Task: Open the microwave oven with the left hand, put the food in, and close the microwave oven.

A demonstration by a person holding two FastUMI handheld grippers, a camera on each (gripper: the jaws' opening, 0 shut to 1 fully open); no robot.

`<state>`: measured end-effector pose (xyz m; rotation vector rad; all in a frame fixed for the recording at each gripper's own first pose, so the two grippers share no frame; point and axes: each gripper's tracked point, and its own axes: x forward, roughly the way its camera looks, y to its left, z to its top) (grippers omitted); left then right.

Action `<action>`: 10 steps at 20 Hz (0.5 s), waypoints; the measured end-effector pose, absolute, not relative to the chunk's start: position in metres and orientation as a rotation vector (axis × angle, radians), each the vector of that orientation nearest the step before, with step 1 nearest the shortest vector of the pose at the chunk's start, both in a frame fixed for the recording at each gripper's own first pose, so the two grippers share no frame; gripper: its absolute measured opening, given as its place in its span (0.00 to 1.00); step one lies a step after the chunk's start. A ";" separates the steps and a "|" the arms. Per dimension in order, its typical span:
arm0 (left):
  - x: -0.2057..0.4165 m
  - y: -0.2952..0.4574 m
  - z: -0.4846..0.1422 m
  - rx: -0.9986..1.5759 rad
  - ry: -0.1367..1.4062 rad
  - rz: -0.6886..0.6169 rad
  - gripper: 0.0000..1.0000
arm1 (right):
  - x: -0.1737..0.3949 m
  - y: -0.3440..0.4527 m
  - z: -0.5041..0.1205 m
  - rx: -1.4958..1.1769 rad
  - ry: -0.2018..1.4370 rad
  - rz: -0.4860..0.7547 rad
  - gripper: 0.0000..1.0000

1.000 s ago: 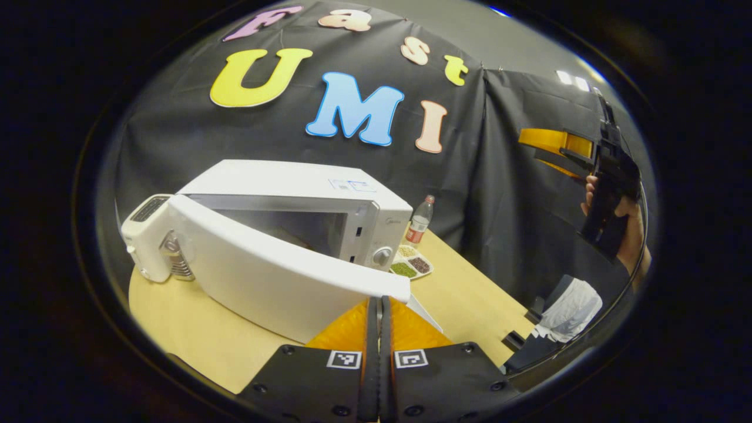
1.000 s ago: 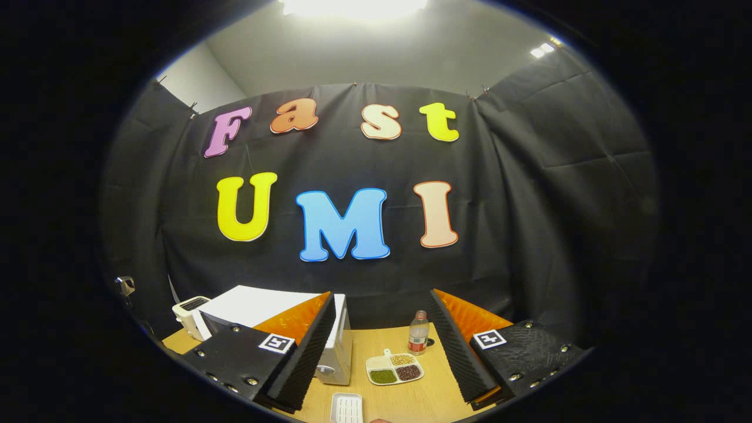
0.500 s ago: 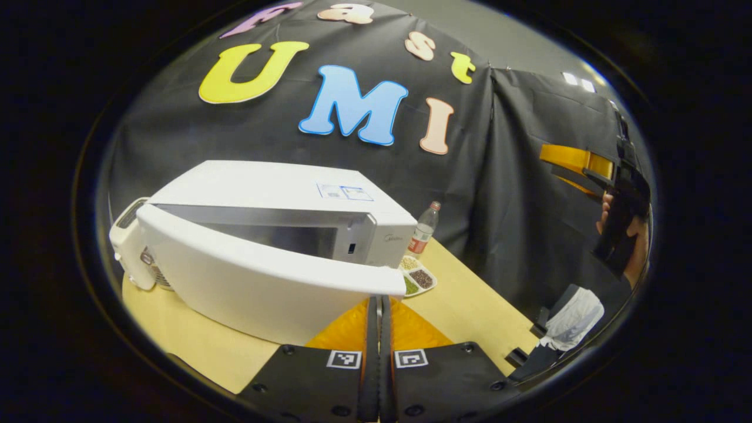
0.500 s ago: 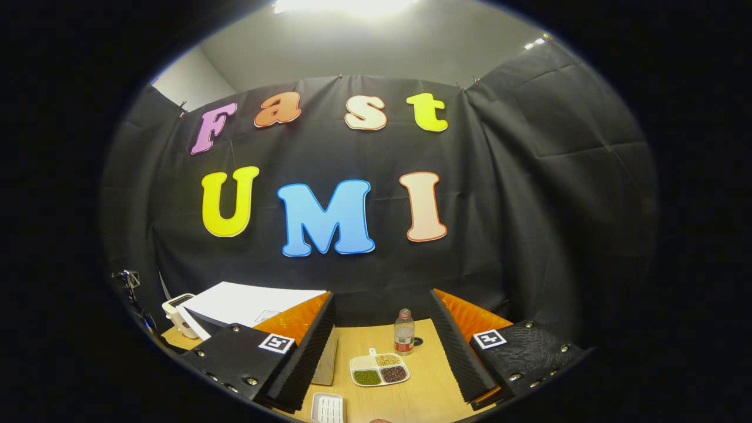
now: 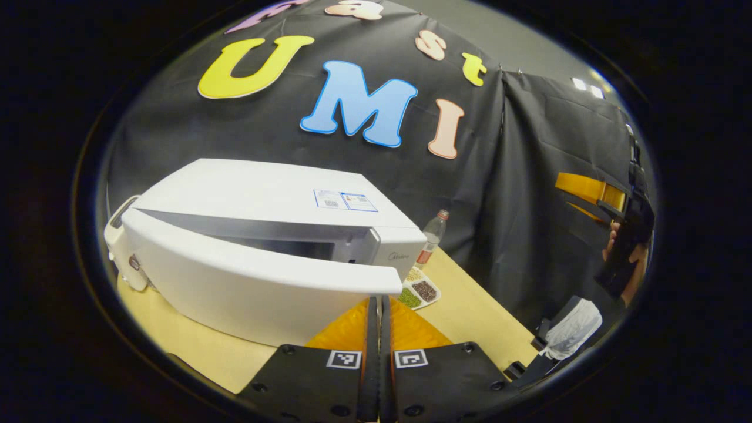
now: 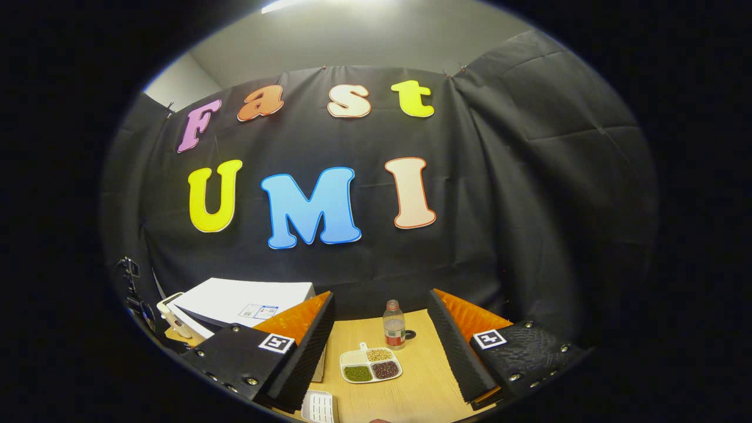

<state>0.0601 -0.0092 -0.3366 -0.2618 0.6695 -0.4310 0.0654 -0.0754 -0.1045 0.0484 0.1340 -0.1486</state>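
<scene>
In the left gripper view the left gripper [image 5: 379, 317] is clenched, its two fingers pressed flat together with nothing between them. Their tips sit just under the free edge of the microwave door [image 5: 258, 288], at its right end; whether they touch the door cannot be told from here. The door stands ajar by a narrow wedge, so a strip of the dark opening [image 5: 276, 244] shows between it and the microwave [image 5: 264, 191], wider toward the free edge. The oven stands on the left part of the tabletop [image 5: 470, 305], reaching close to its near edge.

The inside of the oven is too dark and too narrow a slit to make out, so any food in it is hidden. A white toaster [image 5: 117, 235] peeks out behind the door's hinge end, mostly covered by it. The divided dish of beans [image 5: 420, 291] near the far edge of the tabletop is half hidden behind the door's corner, with a clear plastic bottle [image 5: 432, 235] just beyond it.

At the right rim the right gripper [image 5: 587, 191] is held up well apart from the oven, gripped by a hand [image 5: 625, 258] partly cut off at the edge.

In the right gripper view that gripper [image 6: 382, 346] is spread wide and holds nothing, framing the dish [image 6: 371, 367] and bottle [image 6: 394, 324]. The microwave [image 6: 241, 302] is partly covered by the left finger, and a white ridged tray [image 6: 320, 406] is cut off at the bottom.
</scene>
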 end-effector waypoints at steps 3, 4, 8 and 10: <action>0.069 -0.011 -0.338 -0.252 0.671 -0.428 0.06 | 0.071 -0.080 -0.106 0.058 0.133 -0.153 0.95; 0.073 -0.011 -0.338 -0.252 0.670 -0.424 0.07 | 0.073 -0.081 -0.106 0.060 0.131 -0.153 0.95; 0.081 -0.012 -0.337 -0.263 0.668 -0.413 0.07 | 0.077 -0.079 -0.110 0.064 0.137 -0.151 0.94; 0.086 -0.012 -0.339 -0.272 0.667 -0.410 0.07 | 0.079 -0.078 -0.110 0.064 0.136 -0.149 0.95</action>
